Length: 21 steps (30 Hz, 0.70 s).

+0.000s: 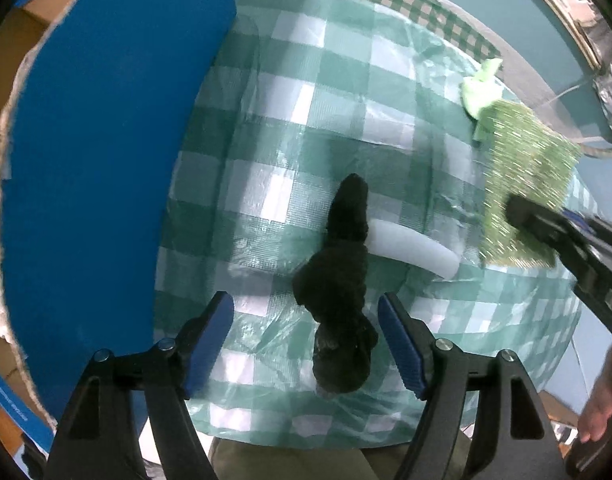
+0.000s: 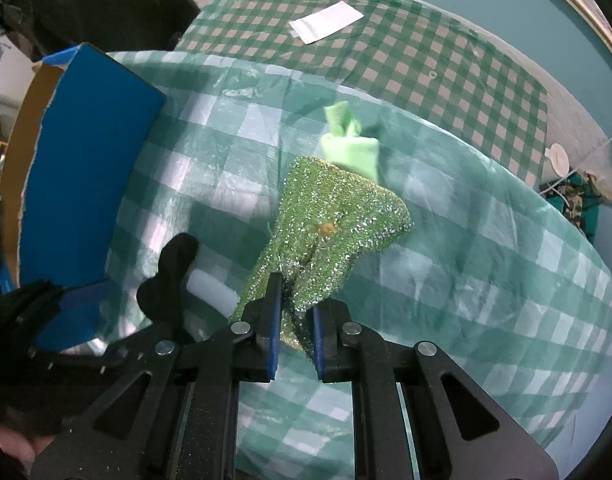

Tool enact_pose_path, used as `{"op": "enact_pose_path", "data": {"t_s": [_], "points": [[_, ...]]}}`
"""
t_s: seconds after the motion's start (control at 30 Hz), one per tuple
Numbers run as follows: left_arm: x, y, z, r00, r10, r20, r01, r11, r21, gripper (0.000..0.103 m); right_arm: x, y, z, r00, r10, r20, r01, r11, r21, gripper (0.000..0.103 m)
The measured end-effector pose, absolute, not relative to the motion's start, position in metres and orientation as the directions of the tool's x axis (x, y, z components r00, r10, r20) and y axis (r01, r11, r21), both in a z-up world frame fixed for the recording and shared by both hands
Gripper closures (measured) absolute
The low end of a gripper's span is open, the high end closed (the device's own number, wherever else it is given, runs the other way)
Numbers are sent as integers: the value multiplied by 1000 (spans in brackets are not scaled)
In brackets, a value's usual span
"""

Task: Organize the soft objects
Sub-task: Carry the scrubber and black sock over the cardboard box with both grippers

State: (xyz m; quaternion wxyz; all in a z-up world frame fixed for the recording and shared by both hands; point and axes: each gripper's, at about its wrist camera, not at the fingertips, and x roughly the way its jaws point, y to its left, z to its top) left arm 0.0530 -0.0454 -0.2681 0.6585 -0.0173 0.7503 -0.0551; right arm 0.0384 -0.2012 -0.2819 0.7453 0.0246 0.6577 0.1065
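A black knotted sock (image 1: 339,300) lies on the green checked tablecloth (image 1: 337,92), partly over a white foam piece (image 1: 413,250). My left gripper (image 1: 306,344) is open, its blue pads on either side of the sock's near end. My right gripper (image 2: 296,316) is shut on a sparkly green scouring sponge (image 2: 329,232) and holds it lifted; the sponge also shows at the right of the left wrist view (image 1: 521,184). A light green cloth (image 2: 349,144) lies just beyond the sponge. The black sock (image 2: 170,280) and foam piece (image 2: 210,288) sit left of the right gripper.
A blue box (image 1: 106,160) stands along the left side of the table, also in the right wrist view (image 2: 90,168). A white paper slip (image 2: 325,22) lies at the far side on a darker checked cloth (image 2: 425,60). The table edge is close below the left gripper.
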Motion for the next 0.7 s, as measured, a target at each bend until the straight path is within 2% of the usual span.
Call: {"op": "enact_pose_path", "data": {"t_s": [0.33,0.43,0.57,0.7], "points": [[56,-60,-293,-149,-52,-987,33,998,-58,27,11,-220,-273,116,201,-973,-116,975,188,91],[55,-64,-293,-125,-20,-992,48,998,-26,39,4,-226,-272,116,203,-972,-107,976,191,91],[58,-84,-294,-98,3,-995,87,996,-6,66,0,-232,-273,117,204,-972,-101,976,192,91],[57,-93,-288,-72,20,-997,117,993,11,66,-4,-233,-272,120,203,-972,-109,976,190,91]]}}
